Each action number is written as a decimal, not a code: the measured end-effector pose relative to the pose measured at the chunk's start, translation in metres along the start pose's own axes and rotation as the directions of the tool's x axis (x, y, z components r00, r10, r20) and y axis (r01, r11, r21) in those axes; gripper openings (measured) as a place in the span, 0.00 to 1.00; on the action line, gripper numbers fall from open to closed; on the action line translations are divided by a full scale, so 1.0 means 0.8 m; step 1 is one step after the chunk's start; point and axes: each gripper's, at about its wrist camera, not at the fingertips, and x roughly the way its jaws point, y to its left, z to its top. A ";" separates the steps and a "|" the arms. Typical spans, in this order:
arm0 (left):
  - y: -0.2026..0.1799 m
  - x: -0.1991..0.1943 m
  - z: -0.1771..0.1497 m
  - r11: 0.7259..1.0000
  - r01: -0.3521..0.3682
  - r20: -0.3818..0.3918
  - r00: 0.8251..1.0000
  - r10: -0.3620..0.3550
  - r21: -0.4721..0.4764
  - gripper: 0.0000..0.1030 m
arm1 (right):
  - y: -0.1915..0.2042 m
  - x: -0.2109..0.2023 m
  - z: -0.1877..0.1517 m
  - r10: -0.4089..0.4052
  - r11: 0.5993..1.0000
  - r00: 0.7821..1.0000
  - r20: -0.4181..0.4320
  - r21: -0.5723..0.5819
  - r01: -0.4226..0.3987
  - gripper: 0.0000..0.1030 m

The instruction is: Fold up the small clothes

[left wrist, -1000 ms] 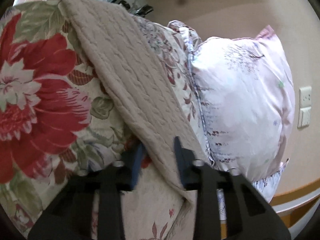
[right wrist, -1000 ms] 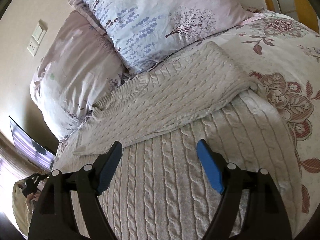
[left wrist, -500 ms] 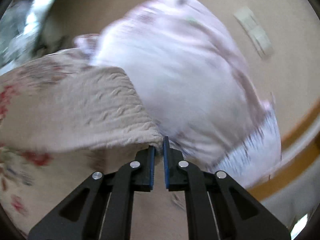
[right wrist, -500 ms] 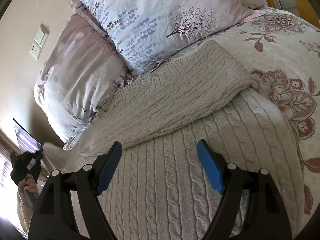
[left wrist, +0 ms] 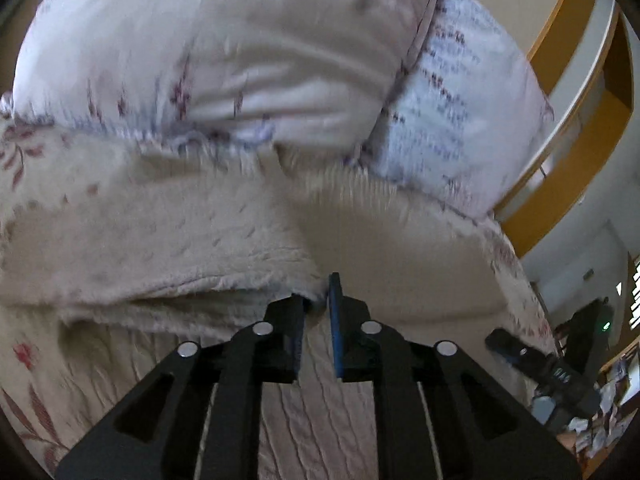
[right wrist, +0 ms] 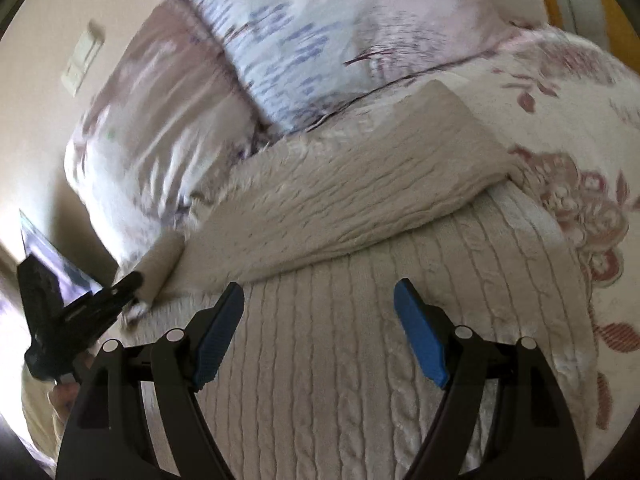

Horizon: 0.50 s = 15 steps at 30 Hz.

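A beige cable-knit sweater (right wrist: pixel 344 352) lies on the bed, one sleeve (right wrist: pixel 360 196) folded across its top. My left gripper (left wrist: pixel 318 300) is shut on the cuff of the other sleeve (left wrist: pixel 168 256) and holds it over the sweater body. It also shows in the right wrist view (right wrist: pixel 132 284), at the left, gripping the rolled cuff (right wrist: pixel 162 266). My right gripper (right wrist: pixel 318 320) is open and empty, hovering above the sweater's body. It shows at the lower right of the left wrist view (left wrist: pixel 532 360).
Two floral pillows (right wrist: pixel 312 36) (right wrist: pixel 160 128) lean against the wall at the head of the bed. A floral bedspread (right wrist: pixel 580 200) covers the bed. A wooden frame (left wrist: pixel 560 92) stands to the right. A wall switch (right wrist: pixel 82 64) is beside the pillows.
My left gripper closed on the sleeve cuff and swung it from the bed's left side toward the sweater body. The right gripper stayed open, nearly still.
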 end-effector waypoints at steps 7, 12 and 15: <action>0.060 -0.029 -0.012 0.964 0.120 0.039 0.993 -0.114 -0.237 0.57 | 0.085 -0.021 0.014 0.038 0.963 0.999 -0.014 -0.267 -0.041 0.77; 0.117 -0.031 -0.009 0.874 0.166 0.062 0.986 -0.155 -0.457 0.56 | 0.112 -0.003 0.016 0.099 0.958 0.993 -0.062 -0.266 -0.111 0.76; 0.142 -0.031 -0.011 0.804 0.198 0.091 0.980 -0.178 -0.561 0.49 | 0.128 0.009 0.015 0.112 0.949 0.990 -0.081 -0.286 -0.130 0.76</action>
